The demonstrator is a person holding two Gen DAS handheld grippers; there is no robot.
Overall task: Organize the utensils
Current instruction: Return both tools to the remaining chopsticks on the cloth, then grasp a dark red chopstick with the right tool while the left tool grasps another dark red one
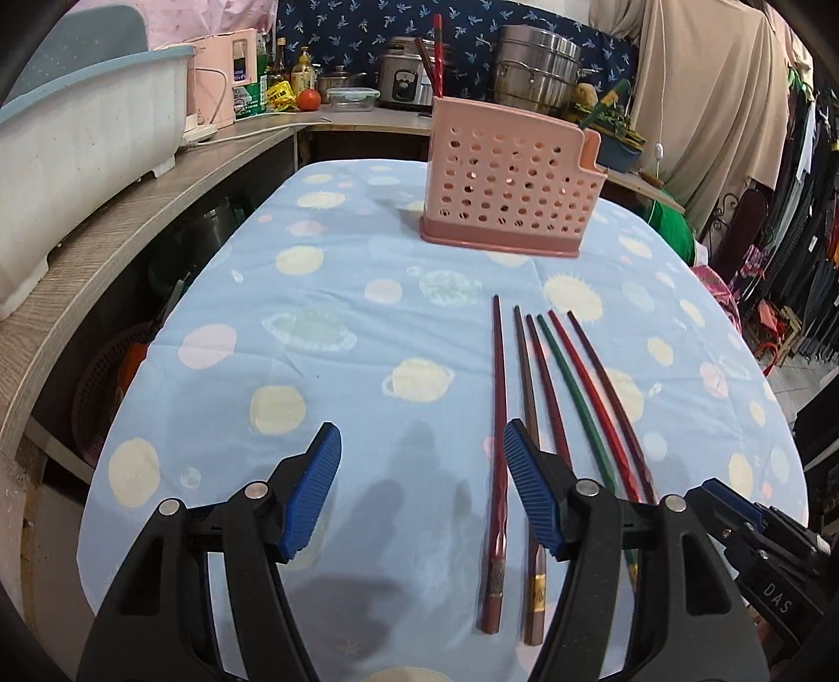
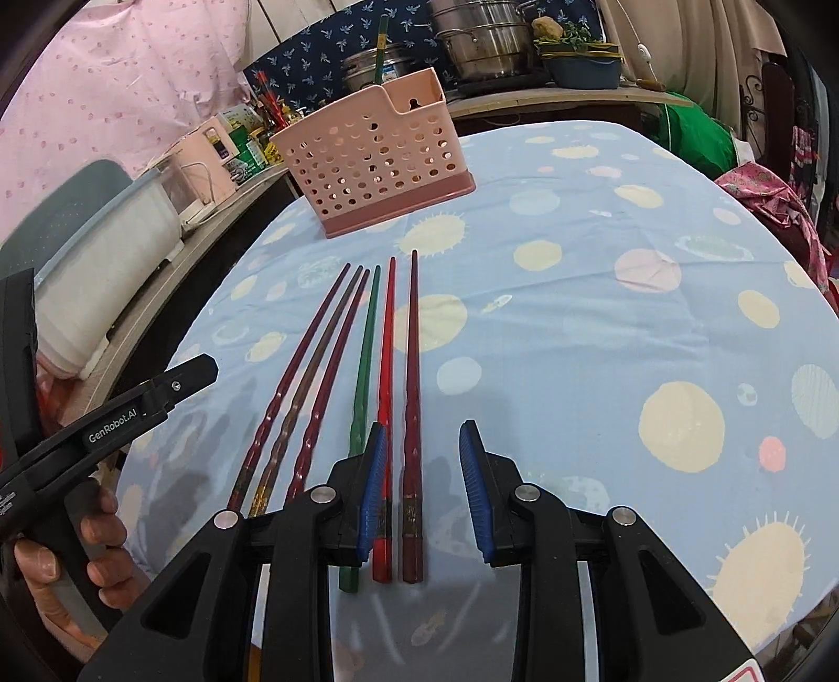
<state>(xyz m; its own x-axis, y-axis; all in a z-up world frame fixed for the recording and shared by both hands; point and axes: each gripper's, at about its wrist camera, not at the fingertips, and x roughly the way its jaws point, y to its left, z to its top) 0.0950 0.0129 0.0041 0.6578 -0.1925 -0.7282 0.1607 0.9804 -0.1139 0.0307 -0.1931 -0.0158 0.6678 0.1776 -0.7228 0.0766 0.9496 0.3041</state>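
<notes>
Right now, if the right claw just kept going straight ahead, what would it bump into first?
Most likely the dark red chopstick, which lies on the tablecloth between the open fingers of the right claw and runs forward. How high the claw hangs above it is unclear. Farther along stands the pink basket.

Bare cloth [image 1: 335, 325] left of chopsticks [image 1: 550, 388]; holder [image 1: 506, 189] blocks far end.

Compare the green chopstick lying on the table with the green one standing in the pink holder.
The green chopstick on the cloth lies flat in a row of six; the green chopstick in the pink holder stands nearly upright, at the holder's far side. The lying one shows its full length; the standing one's lower part is hidden behind the holder wall. Both are slim and dark green, and neither is gripped.
</notes>
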